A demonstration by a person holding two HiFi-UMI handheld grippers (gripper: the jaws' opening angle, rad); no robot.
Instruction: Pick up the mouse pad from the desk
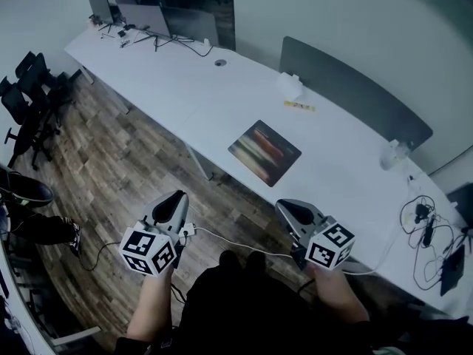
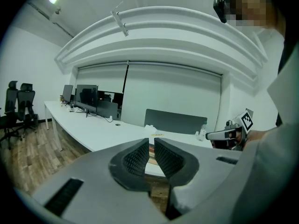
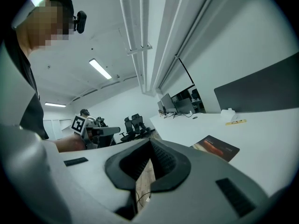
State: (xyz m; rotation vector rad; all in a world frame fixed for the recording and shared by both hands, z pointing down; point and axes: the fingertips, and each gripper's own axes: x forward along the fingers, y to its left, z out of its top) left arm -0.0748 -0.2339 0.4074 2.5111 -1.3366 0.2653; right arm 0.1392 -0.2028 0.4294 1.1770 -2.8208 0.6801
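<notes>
The mouse pad point(image 1: 264, 152), dark with red and orange streaks, lies flat near the front edge of the long white desk point(image 1: 185, 87). Both grippers hang over the wooden floor, short of the desk and apart from the pad. My left gripper point(image 1: 176, 198) points toward the desk from the lower left, jaws together with nothing between them. Lower right of the pad, my right gripper point(image 1: 285, 207) is also shut and empty. In the right gripper view the pad point(image 3: 216, 148) sits to the right of the closed jaws point(image 3: 150, 143). The left gripper view looks past its own jaws point(image 2: 151, 141) at the desk.
Monitors point(image 1: 159, 17) and cables stand at the desk's far left end. Behind the pad are a grey divider panel point(image 1: 355, 95), a white box point(image 1: 290, 86) and a yellow strip point(image 1: 299, 106). Tangled cables point(image 1: 425, 235) lie at the right. Office chairs point(image 1: 33, 95) stand on the left.
</notes>
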